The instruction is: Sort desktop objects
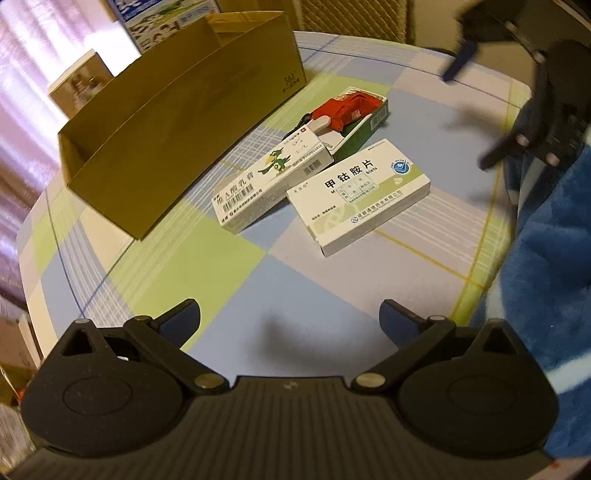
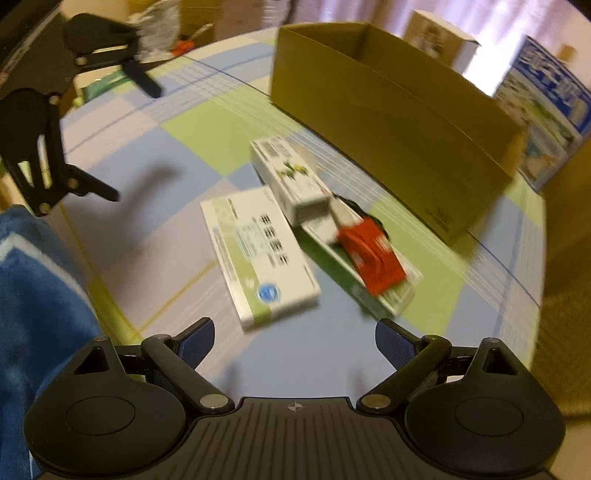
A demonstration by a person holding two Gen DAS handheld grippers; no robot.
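Note:
Three medicine boxes lie together mid-table: a white and green tablet box (image 1: 358, 195) (image 2: 260, 254), a long white box with a green bird (image 1: 273, 177) (image 2: 290, 175), and a green box (image 1: 364, 127) (image 2: 354, 273) carrying a red pouch (image 1: 351, 107) (image 2: 373, 254). An open brown cardboard box (image 1: 184, 125) (image 2: 399, 118) stands behind them. My left gripper (image 1: 290, 321) (image 2: 136, 140) is open and empty, short of the boxes. My right gripper (image 2: 293, 343) (image 1: 465, 118) is open and empty, near the tablet box.
The table (image 1: 303, 295) has a checked blue, green and white cloth. A blue sleeve (image 1: 546, 277) (image 2: 33, 295) fills one side. A printed carton (image 2: 546, 110) and a small white box (image 2: 439, 33) stand beyond the cardboard box.

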